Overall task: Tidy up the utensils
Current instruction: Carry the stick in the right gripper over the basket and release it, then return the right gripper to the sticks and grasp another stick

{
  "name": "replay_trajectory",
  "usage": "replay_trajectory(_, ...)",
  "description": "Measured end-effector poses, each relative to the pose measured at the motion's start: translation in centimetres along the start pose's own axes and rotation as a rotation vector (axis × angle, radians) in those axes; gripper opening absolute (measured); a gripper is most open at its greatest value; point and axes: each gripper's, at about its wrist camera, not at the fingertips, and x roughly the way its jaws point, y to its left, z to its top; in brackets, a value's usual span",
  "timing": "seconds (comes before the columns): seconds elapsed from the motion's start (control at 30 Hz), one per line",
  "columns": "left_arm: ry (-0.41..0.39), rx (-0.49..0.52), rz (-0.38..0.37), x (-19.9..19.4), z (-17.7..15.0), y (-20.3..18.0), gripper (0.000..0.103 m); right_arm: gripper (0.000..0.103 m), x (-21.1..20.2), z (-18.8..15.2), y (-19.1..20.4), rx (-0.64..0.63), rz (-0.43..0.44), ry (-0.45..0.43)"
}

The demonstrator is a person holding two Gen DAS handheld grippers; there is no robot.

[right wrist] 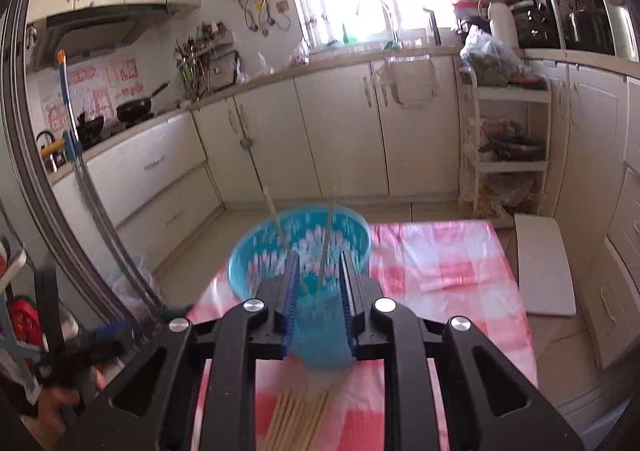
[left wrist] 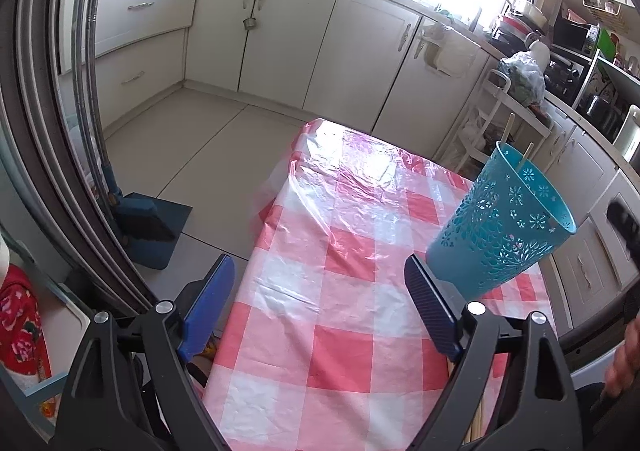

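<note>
Kitchen cabinets surround a table (left wrist: 352, 331) under a red-checked plastic cloth. Left gripper (left wrist: 320, 305), angled down over the cloth, stands wide open and empty. Right gripper (right wrist: 319, 301), also tilted downward, has narrow jaws flanking the blue perforated cup (right wrist: 300, 251), which holds two chopsticks (right wrist: 326, 239); contact is uncertain. More chopsticks (right wrist: 300, 419) lie beneath it.

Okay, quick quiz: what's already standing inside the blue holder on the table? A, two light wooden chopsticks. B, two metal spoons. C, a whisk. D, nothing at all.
A: two chopsticks poke up above the rim of the blue holder, which stands on the checked tablecloth.
</note>
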Motion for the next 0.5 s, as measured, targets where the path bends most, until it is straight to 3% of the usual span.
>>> replay_trajectory(0.13,0.001,0.014,0.005,0.0,-0.2,-0.4,0.083,0.018,2.5,-7.2,0.4,-0.02,-0.021,0.247)
replay_trajectory(0.2,0.003,0.027,0.009,0.1,-0.4,-0.7,0.083,0.017,4.4,-9.3,0.4,0.0,-0.026,0.327)
replay_trajectory(0.5,0.007,0.036,0.02,0.0,-0.5,-0.1,0.086,0.013,9.3,-10.3,0.3,0.038,-0.118,0.386)
